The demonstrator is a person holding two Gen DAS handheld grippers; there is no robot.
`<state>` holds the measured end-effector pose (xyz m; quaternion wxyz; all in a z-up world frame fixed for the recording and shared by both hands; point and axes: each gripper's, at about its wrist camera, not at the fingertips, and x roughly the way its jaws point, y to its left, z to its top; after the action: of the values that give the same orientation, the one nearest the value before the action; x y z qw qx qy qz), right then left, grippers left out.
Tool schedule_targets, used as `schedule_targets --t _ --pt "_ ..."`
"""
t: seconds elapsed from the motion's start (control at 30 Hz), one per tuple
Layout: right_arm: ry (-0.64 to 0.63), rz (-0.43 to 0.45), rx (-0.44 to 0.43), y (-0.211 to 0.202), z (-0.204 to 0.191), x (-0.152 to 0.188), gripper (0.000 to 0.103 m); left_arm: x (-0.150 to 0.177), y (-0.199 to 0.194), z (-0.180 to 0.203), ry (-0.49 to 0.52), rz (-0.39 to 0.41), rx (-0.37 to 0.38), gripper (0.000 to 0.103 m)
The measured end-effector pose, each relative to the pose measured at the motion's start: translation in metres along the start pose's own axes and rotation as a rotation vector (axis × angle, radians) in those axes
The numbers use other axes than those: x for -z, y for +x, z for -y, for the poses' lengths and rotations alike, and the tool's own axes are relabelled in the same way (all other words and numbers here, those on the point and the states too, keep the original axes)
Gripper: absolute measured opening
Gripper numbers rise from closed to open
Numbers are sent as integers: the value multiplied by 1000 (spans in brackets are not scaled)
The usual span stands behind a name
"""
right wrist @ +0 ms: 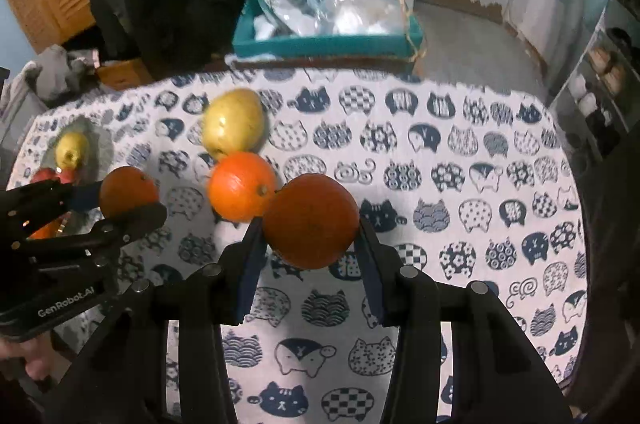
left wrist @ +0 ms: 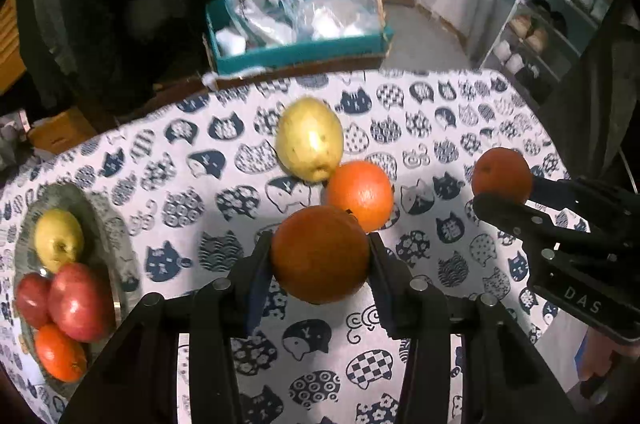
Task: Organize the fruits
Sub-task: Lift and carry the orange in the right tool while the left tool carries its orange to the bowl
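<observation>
The left gripper (left wrist: 320, 256) is pinching an orange (left wrist: 320, 254) across its widest part, the two fingers (left wrist: 256, 264) pressing on opposite sides so the round fruit is not slipping out. The right gripper (right wrist: 310, 224) is doing the same with a second orange (right wrist: 311, 220), squeezing it at the middle. Each orange is hanging clear above the cat-print tablecloth (left wrist: 420, 112), and each gripper is tilting steeply downward, which is keeping the fruit in front of its camera and free of the cloth. From the left wrist view the right gripper (left wrist: 502, 192) is showing at the far right with its orange (left wrist: 501, 174); from the right wrist view the left gripper (right wrist: 128, 200) is showing at the left with its own orange (right wrist: 128, 190).

On the cloth between them, a pear (left wrist: 310, 138) and a third orange (left wrist: 360, 194) are lying touching each other, not yet collected. At the left edge of the table a grey plate (left wrist: 102, 220) is already holding a small pear (left wrist: 59, 239), two red apples (left wrist: 80, 300) and one more orange (left wrist: 60, 352), so it is likely serving as the gathering spot. Judging by this, the held oranges are probably heading for that plate, where the remaining room is looking tight and round fruit could be rolling off the shallow rim
</observation>
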<state>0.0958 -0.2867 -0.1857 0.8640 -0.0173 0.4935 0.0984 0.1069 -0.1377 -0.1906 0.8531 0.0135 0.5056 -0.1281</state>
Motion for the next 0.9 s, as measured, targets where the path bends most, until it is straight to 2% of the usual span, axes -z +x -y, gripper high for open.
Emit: schedule_targets --t 0.5,0.9 --pt "-77 124 -53 -61 -40 -18 44 -2 -88 -29 -41 161 -17 46" --pt "-132 184 -109 -96 -74 -27 44 8 -136 -49 -58 235 -22 46"
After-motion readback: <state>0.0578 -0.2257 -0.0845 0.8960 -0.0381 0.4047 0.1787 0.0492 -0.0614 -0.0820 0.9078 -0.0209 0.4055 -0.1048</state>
